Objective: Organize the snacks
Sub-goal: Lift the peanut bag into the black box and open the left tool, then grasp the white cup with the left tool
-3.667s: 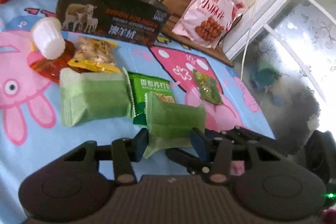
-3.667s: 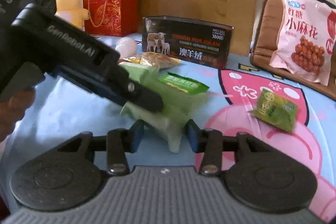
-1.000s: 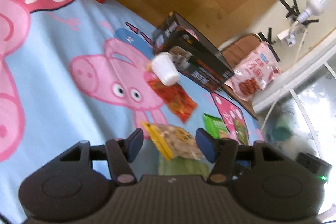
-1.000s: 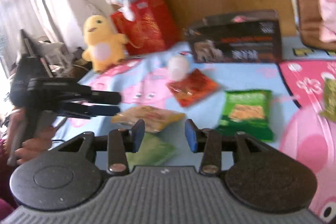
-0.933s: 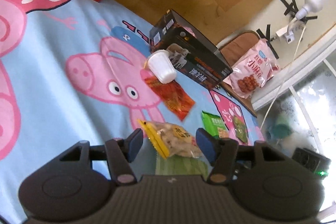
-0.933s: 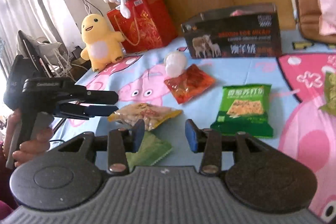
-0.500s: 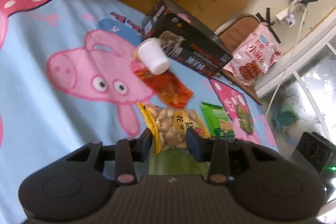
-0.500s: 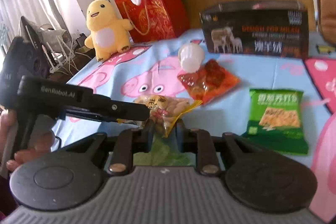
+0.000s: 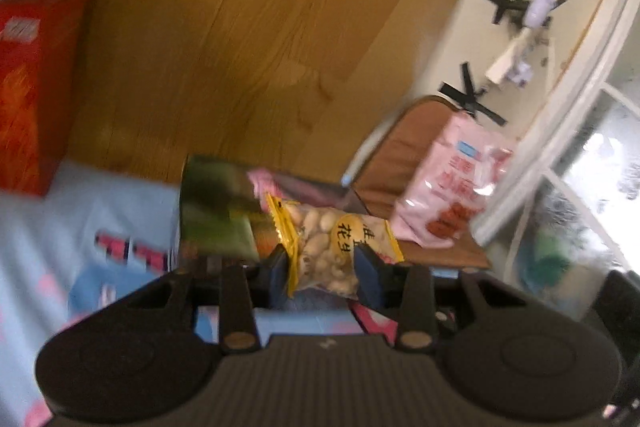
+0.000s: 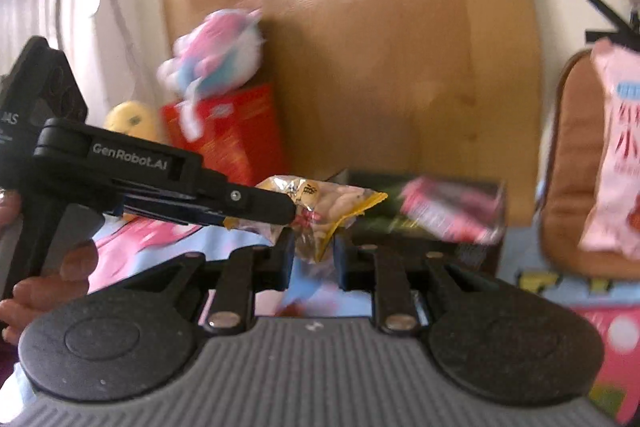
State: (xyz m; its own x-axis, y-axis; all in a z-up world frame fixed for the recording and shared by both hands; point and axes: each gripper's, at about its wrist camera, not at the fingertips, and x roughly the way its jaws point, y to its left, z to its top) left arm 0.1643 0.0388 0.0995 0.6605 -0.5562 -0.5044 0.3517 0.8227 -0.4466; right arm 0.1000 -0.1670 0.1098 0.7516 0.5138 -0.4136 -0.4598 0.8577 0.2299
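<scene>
You're holding the clear, yellow-edged peanut packet (image 9: 335, 247) between the left gripper (image 9: 323, 273) fingers, lifted off the blue cartoon-print cloth (image 9: 60, 227). The right gripper (image 10: 313, 254) is closing on that packet's lower edge. The dark rectangular cardboard box (image 9: 216, 215) is sitting just behind the packet. The pink plastic snack bag (image 9: 452, 195) is leaning on the brown cushion (image 9: 396, 163), right of the box. The red gift bag (image 10: 228, 139) is standing far left.

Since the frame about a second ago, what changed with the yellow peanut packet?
The yellow-edged clear peanut packet was lying on the blue cartoon-print cloth; both grippers closed on it and lifted it toward the open dark box. Left gripper and right gripper each clamp it. The pink snack bag on the brown cushion hasn't moved.
</scene>
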